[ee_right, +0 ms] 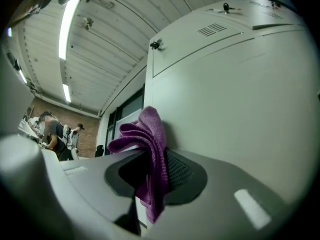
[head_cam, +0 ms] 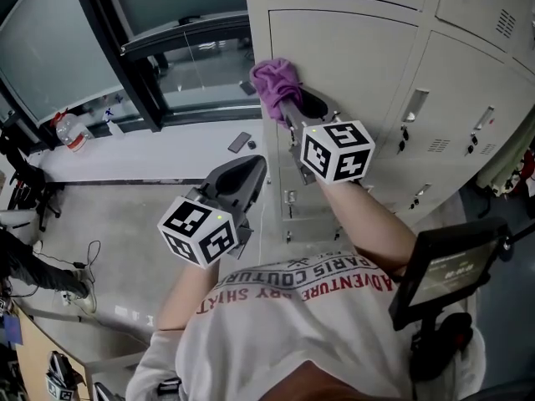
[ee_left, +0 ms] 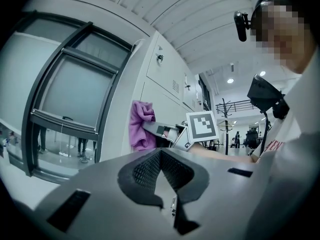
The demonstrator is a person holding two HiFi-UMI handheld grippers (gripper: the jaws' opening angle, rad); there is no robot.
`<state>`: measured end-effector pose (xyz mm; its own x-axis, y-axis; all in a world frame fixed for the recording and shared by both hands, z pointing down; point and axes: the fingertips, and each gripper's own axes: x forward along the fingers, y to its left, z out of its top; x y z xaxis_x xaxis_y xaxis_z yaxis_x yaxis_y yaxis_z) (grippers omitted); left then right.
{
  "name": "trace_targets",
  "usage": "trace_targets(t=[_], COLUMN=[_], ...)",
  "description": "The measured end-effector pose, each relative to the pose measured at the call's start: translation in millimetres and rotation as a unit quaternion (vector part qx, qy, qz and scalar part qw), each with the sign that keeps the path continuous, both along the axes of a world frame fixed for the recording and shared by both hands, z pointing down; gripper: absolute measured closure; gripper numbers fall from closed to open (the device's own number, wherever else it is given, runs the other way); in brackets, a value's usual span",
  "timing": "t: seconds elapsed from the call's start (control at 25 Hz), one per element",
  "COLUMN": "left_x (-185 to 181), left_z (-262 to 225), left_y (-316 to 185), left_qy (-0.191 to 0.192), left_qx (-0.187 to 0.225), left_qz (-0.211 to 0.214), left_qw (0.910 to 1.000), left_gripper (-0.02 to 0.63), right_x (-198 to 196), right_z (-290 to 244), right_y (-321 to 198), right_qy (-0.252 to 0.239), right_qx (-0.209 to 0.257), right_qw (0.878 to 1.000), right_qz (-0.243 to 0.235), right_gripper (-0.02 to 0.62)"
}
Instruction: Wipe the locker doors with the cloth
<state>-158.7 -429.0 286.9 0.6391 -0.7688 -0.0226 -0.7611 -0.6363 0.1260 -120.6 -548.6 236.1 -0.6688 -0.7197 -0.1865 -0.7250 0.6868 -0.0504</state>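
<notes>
The cloth [head_cam: 278, 83] sits between the jaws of the right gripper [head_cam: 291, 107], touching a locker door [head_cam: 359, 57]. The left gripper [head_cam: 249, 174] is to its left, nearer the person and apart from the door. A window [head_cam: 67, 40] stands left of the door.

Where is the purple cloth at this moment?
In the head view's upper middle, the purple cloth is clamped in the right gripper and held against a grey locker door.
</notes>
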Motion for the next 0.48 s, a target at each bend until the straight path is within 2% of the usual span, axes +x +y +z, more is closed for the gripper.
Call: trace_targets(t=[0.48], left_x=[11.2], left_z=[-0.4], left_y=[-2.7], left_qy=[0.003], left_qx=[0.0], left_qz=[0.019], left_qw=[0.9998], left_gripper=[0.606], right_x=[24.4], right_z=[-3.6], right_y=[-4.6], right_qy=[-0.009], right_qx=[-0.016], right_qw=[1.0], right_qz=[0.02], right_gripper=[0.526])
